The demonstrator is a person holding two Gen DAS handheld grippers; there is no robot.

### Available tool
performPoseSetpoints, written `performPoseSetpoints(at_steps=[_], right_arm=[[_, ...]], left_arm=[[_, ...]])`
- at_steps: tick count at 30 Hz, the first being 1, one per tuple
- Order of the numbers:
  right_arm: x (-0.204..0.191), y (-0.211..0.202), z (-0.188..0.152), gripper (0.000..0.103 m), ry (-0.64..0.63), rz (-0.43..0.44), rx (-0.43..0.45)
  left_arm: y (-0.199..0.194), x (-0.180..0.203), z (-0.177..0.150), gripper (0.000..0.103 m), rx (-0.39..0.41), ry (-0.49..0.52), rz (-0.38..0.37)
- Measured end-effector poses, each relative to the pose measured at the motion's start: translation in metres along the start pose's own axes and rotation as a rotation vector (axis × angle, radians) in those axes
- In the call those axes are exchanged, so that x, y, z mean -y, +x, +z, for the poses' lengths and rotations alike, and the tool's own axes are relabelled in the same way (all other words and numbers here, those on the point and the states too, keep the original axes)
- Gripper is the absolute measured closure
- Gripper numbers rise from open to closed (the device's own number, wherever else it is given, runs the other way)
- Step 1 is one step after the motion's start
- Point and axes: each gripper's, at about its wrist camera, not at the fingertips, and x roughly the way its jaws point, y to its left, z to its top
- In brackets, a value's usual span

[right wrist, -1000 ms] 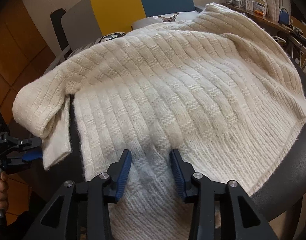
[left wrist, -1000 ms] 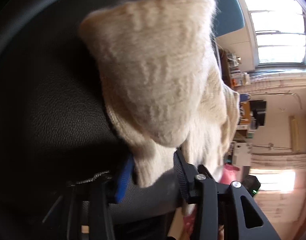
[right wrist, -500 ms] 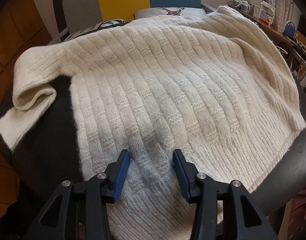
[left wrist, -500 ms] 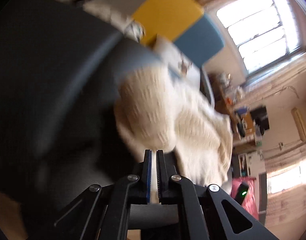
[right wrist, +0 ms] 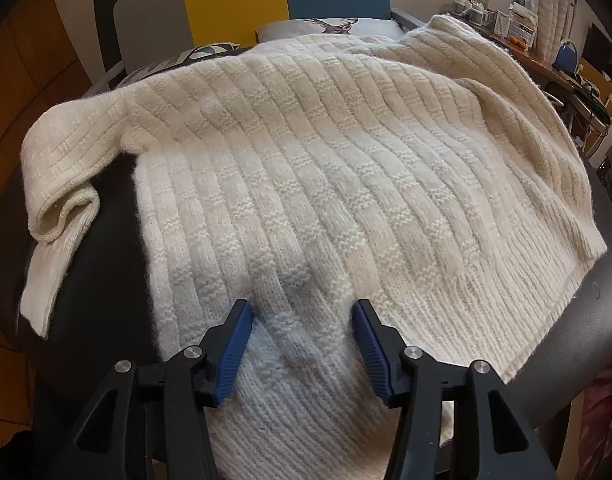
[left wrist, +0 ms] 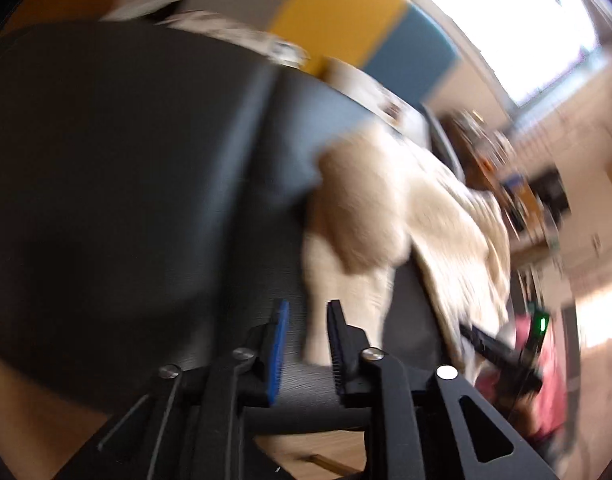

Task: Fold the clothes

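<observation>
A cream knit sweater lies spread over a dark leather-like surface. Its left sleeve is folded back on itself, and the cuff rests near the surface's left edge. My right gripper is open, with both fingers resting on the knit just above the hem. The left wrist view is blurred. There my left gripper is open with a narrow gap, and the sleeve hangs down so its cuff end sits loosely between the fingers.
Yellow and blue panels stand behind the surface, with a deer-print cushion in front of them. A cluttered desk runs along the right. Pink fabric lies low at the right. The dark surface curves away on the left.
My left gripper shut on the sleeve cuff half a second ago and has now opened. The sleeve lies further out to the left. My right gripper stayed open on the hem.
</observation>
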Motion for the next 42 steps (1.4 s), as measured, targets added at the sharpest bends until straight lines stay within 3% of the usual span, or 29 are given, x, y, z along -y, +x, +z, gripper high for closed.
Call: performPoseSetpoints(at_steps=[5, 16, 18, 19, 20, 22, 25, 32, 39, 42], right_arm=[[-0.006, 0.004, -0.003, 0.048, -0.008, 0.006, 0.009], [-0.006, 0.006, -0.004, 0.045, -0.02, 0.009, 0.007], [-0.007, 0.007, -0.003, 0.045, -0.02, 0.008, 0.002], [-0.006, 0.007, -0.004, 0.045, -0.021, 0.008, 0.0], [-0.006, 0.007, -0.006, 0.045, -0.023, 0.007, -0.002], [-0.007, 0.009, -0.004, 0.045, -0.026, 0.006, -0.015], [-0.009, 0.011, 0.001, 0.045, -0.027, 0.008, -0.052], [-0.02, 0.015, 0.016, 0.045, -0.023, 0.036, -0.143], [-0.055, 0.02, 0.027, 0.044, -0.06, 0.115, -0.204], [-0.075, 0.022, 0.031, 0.044, -0.098, 0.146, -0.223]], left_arm=[[0.053, 0.016, 0.011, 0.074, -0.053, 0.057, 0.005], [0.034, -0.027, -0.016, 0.057, -0.077, -0.045, -0.02], [0.031, -0.027, -0.016, 0.062, -0.068, -0.03, 0.0], [0.034, -0.023, -0.016, 0.078, -0.063, -0.019, 0.016], [0.036, -0.023, -0.016, 0.087, -0.064, -0.018, 0.018], [0.039, -0.022, -0.016, 0.095, -0.061, -0.017, 0.023], [0.026, -0.025, -0.013, 0.096, 0.004, -0.067, -0.006], [-0.067, -0.061, 0.012, 0.096, 0.23, -0.19, -0.063], [-0.135, -0.124, 0.034, 0.096, 0.355, -0.294, 0.063], [-0.139, -0.146, 0.047, 0.096, 0.338, -0.294, 0.177]])
